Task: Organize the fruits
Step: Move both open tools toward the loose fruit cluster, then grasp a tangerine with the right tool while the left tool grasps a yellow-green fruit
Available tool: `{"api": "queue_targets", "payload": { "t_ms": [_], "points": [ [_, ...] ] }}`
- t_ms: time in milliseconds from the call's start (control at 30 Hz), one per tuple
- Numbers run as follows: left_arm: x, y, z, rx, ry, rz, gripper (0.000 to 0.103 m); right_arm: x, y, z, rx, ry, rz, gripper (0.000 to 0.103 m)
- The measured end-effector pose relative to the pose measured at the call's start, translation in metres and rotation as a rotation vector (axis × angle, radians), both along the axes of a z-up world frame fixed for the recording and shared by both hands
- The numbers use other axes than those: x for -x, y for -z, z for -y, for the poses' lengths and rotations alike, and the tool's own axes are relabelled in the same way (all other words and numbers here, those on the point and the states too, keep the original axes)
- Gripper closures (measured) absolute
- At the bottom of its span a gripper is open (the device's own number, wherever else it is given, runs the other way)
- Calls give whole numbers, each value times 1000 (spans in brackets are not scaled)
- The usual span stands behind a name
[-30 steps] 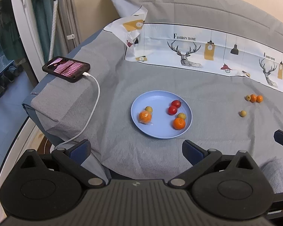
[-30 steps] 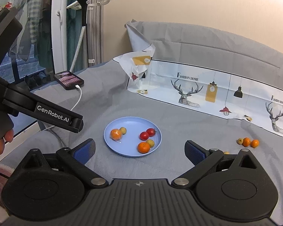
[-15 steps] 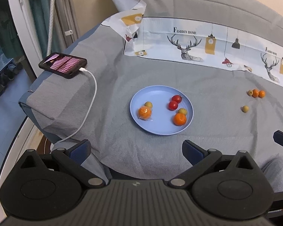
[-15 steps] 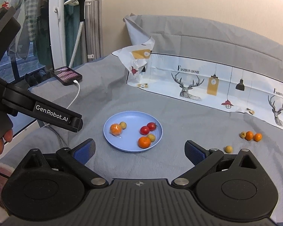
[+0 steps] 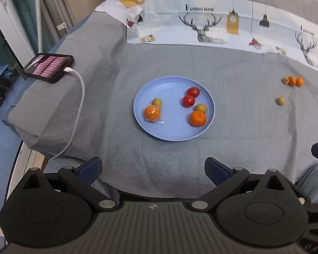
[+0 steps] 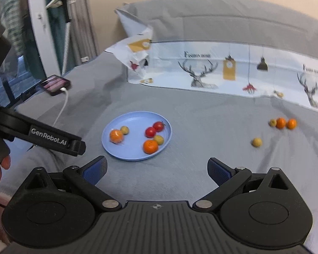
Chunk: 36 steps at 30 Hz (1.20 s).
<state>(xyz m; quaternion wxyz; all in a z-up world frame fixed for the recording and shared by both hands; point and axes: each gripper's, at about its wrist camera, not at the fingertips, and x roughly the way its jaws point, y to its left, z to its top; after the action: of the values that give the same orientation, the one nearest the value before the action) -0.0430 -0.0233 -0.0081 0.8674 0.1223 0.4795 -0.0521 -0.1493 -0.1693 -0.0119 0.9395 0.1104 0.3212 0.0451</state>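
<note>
A light blue plate lies on the grey cloth. It holds two oranges, one of them wrapped, two red fruits and two small yellow-green fruits. To the right on the cloth lie a loose yellow-green fruit and a row of two small oranges with another yellow-green fruit. My left gripper is open and empty, just before the plate. My right gripper is open and empty, short of the plate and the loose fruit.
A phone on a white charging cable lies at the left edge of the cloth, where the surface drops off. A printed cloth with deer runs along the back. The left gripper's body shows at the left of the right wrist view.
Both grippers have moved forward and lower toward the cloth. The right wrist view has turned to the right, so the loose fruits show more fully. Both stay open.
</note>
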Motion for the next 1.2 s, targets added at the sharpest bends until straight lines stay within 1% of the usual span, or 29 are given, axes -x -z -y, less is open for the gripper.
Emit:
{"api": "queue_targets", "payload": {
  "t_ms": [167, 333, 567, 667, 800, 867, 933, 1000, 1100, 1200],
  "points": [
    [-15, 13, 22, -41, 19, -48, 0, -9, 16, 24, -55, 64, -33, 3],
    [-32, 25, 55, -72, 51, -91, 0, -18, 32, 62, -86, 169, -54, 3],
    [-62, 49, 122, -94, 130, -150, 0, -30, 56, 127, -91, 343, -71, 3],
    [-78, 61, 158, -76, 186, -172, 0, -38, 70, 158, -64, 412, -71, 3],
    [-98, 80, 210, -50, 282, -191, 0, -60, 94, 209, 12, 522, -70, 3],
    [-109, 91, 242, -43, 347, -181, 0, -72, 108, 238, 40, 580, -75, 3],
    [-121, 102, 271, -37, 383, -173, 0, -85, 123, 263, 56, 618, -81, 3],
    [-133, 112, 298, -11, 428, -180, 0, -104, 142, 289, 72, 635, -99, 3],
    [-149, 134, 331, -9, 473, -197, 0, -136, 170, 316, 123, 624, -114, 3],
    [-162, 159, 355, -24, 484, -229, 0, -168, 192, 336, 158, 605, -132, 3]
  ]
}}
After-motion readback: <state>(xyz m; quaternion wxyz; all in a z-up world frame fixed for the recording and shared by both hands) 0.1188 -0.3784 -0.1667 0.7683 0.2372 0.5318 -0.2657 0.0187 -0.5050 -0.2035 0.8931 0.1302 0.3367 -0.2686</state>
